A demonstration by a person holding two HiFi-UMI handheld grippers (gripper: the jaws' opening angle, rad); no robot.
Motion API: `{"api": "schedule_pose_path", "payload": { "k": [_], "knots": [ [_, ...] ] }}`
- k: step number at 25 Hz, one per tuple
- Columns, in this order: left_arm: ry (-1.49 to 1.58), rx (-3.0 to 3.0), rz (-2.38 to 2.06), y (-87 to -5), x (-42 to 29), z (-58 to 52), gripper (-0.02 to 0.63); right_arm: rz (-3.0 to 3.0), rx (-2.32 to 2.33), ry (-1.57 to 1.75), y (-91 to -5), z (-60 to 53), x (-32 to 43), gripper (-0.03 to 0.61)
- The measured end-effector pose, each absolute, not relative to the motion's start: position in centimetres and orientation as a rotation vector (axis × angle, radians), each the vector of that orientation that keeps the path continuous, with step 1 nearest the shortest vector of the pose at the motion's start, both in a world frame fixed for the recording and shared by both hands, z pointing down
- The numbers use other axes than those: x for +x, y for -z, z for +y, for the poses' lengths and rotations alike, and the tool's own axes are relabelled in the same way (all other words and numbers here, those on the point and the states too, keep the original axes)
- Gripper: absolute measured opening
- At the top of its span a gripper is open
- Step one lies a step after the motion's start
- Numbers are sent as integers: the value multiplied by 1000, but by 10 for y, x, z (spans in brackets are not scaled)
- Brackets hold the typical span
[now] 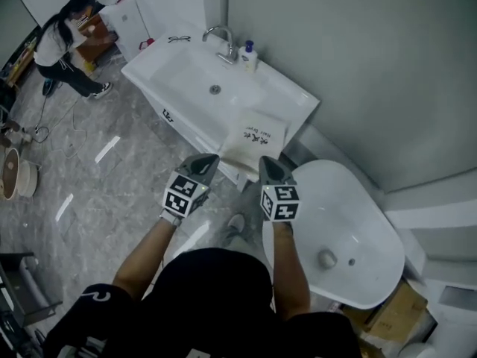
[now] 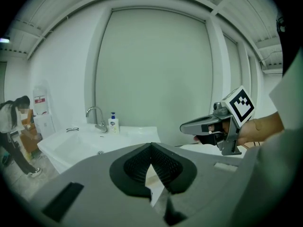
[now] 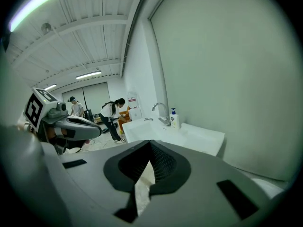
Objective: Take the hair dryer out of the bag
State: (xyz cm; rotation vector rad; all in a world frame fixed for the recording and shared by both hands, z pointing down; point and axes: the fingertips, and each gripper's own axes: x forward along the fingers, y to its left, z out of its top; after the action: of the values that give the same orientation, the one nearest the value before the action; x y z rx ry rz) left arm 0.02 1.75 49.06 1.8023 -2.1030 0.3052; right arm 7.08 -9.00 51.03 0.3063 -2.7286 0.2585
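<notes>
— Jaws, tally and condition?
— Two pairs. Left gripper [image 1: 209, 159]: pressed together, nothing between. Right gripper [image 1: 266, 161]: likewise closed, empty. The two are held side by side, apart.
— Bag?
— One bag [image 1: 254, 140], white with handwriting on its face. It lies at the near end of the sink counter [image 1: 298, 95], just ahead of both grippers, and neither touches it.
— Hair dryer?
— Cannot be made out; the bag's contents are hidden.
— Remaining stock?
— One faucet [image 1: 221, 39], with one soap bottle [image 1: 249, 54] beside it. One pair of glasses [image 1: 179, 39] at the counter's far end. One bathtub [image 1: 373, 222] beside the counter. Two people in the background: one person bending [image 3: 111, 115], one person standing [image 3: 74, 107].
</notes>
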Motion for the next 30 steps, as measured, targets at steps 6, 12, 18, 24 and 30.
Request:
{"api": "schedule_pose_path", "payload": {
  "k": [6,12,18,24,30],
  "knots": [
    [-312,1779,-2102,-490,-21,-26,-2,-2755,262,-303,-507,-137,41,-5],
    [-320,1799,-2086,-487,-36,-53,-2,-2766,270,-319,-504,-160,29,-5],
    [-294,1872,-2005,-492,-46,-84,-2,-2754,372,-341,-507,-183,33,-5],
    [-293,2027,-1861,-500,-60,-125,-2,-2716,556,-350,-516,-208,30,-5],
    [-331,2203,-1641,-509,-95,-165,-2,-2648,806,-406,-520,-229,6,-5]
  ]
}}
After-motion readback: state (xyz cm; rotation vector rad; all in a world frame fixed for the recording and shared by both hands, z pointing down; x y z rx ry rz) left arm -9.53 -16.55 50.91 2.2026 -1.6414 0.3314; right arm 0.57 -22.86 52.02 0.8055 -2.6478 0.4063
